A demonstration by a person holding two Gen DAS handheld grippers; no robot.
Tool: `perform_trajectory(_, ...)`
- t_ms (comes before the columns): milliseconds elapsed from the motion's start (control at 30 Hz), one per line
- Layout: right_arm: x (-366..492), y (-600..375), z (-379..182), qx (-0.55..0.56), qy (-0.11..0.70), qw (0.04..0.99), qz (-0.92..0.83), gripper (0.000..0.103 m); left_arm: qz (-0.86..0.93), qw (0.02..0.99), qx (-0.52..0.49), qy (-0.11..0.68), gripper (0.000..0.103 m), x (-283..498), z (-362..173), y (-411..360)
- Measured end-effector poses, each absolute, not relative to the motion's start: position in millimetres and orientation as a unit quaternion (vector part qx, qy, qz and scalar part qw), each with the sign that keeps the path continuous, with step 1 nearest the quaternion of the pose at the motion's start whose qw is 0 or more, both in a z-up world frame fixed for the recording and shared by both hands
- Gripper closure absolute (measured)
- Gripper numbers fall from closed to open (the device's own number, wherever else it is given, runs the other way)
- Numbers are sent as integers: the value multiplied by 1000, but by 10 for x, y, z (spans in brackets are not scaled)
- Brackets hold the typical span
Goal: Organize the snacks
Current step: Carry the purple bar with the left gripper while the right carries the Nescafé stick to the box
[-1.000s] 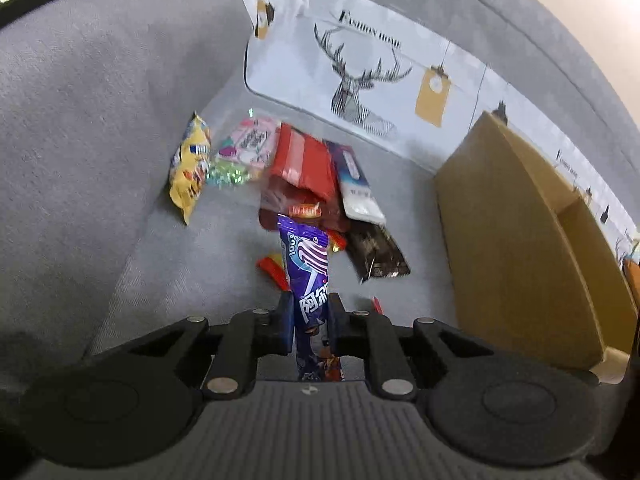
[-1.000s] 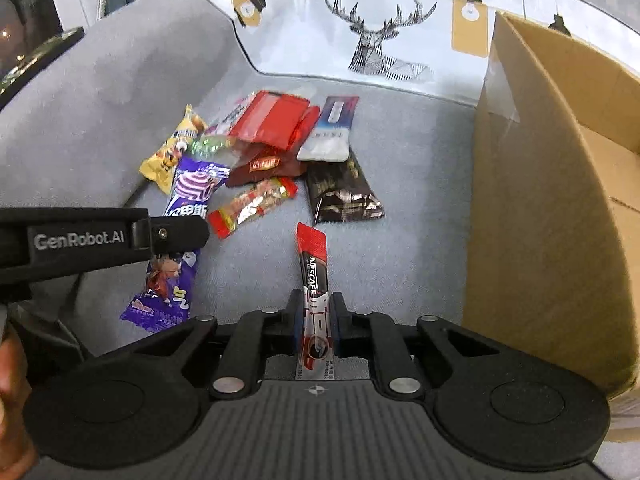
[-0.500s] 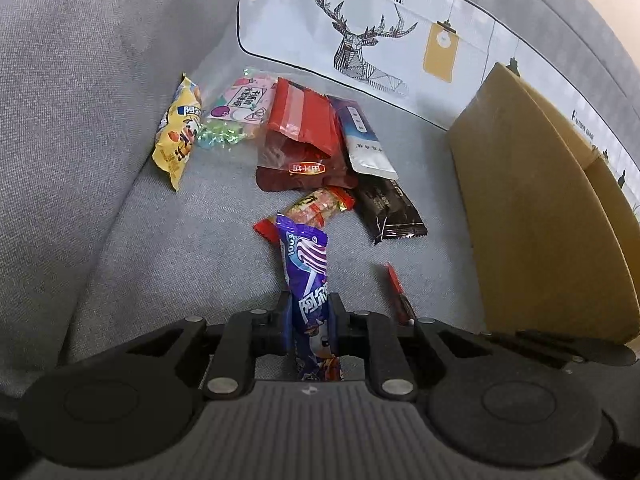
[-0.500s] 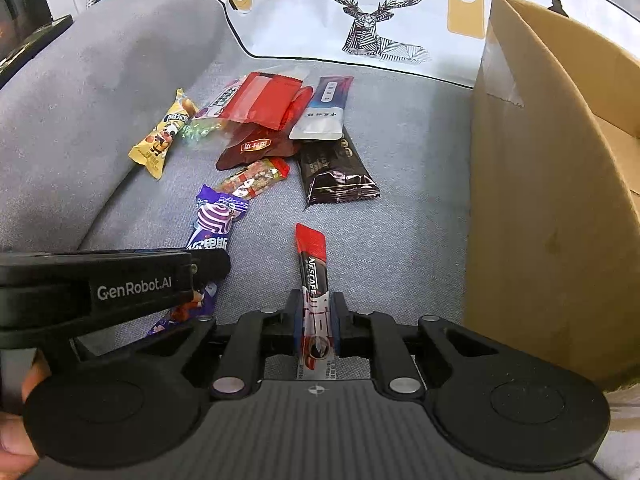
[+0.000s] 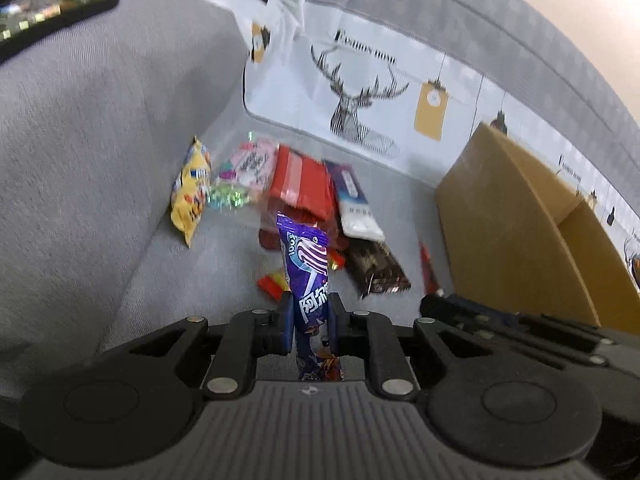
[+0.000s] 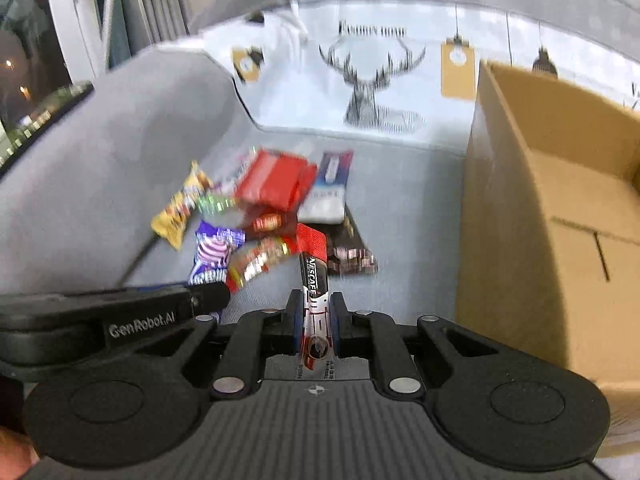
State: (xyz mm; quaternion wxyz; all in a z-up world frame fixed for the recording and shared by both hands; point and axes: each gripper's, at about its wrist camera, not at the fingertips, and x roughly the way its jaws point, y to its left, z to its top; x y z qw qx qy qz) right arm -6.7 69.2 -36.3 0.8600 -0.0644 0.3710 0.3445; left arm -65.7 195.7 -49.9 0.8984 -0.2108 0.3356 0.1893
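My left gripper (image 5: 310,312) is shut on a purple candy packet (image 5: 306,272), which stands up between the pads above the grey sofa seat. My right gripper (image 6: 316,312) is shut on a red Nescafé stick (image 6: 314,276), held off the seat. Beyond both lies the snack pile: a yellow packet (image 5: 190,196), a pink packet (image 5: 252,162), a red pouch (image 5: 302,182), a white-blue sachet (image 5: 356,204), a dark brown bar (image 5: 376,268) and a red-yellow wrapper (image 6: 260,260). In the right wrist view the left gripper (image 6: 212,296) reaches in from the left with the purple packet (image 6: 214,254).
An open cardboard box (image 6: 560,220) stands on the seat right of the pile, also the cardboard box (image 5: 512,220) in the left wrist view. The sofa arm (image 5: 100,140) rises on the left. A white deer-print cloth (image 6: 368,80) covers the backrest. Both views are motion-blurred.
The right gripper has risen with the red stick, and its view has tilted up toward the backrest. The left gripper keeps its hold on the purple packet; its view swung forward and back.
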Motion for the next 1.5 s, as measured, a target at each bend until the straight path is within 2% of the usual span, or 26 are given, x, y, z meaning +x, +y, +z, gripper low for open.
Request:
perform_trajectory(533, -20, 193, 252, 0, 256, 903, 344, 88, 194, 936, -159, 247, 85, -546, 50, 1572)
perform_trajectory(900, 111, -290, 410, 39, 231, 923, 305, 88, 156, 955, -128, 217, 85, -308, 286, 1173)
perform_trajectory(1500, 256, -1508, 396, 86, 215, 959, 163, 88, 75, 974, -99, 191, 85, -20, 284, 525)
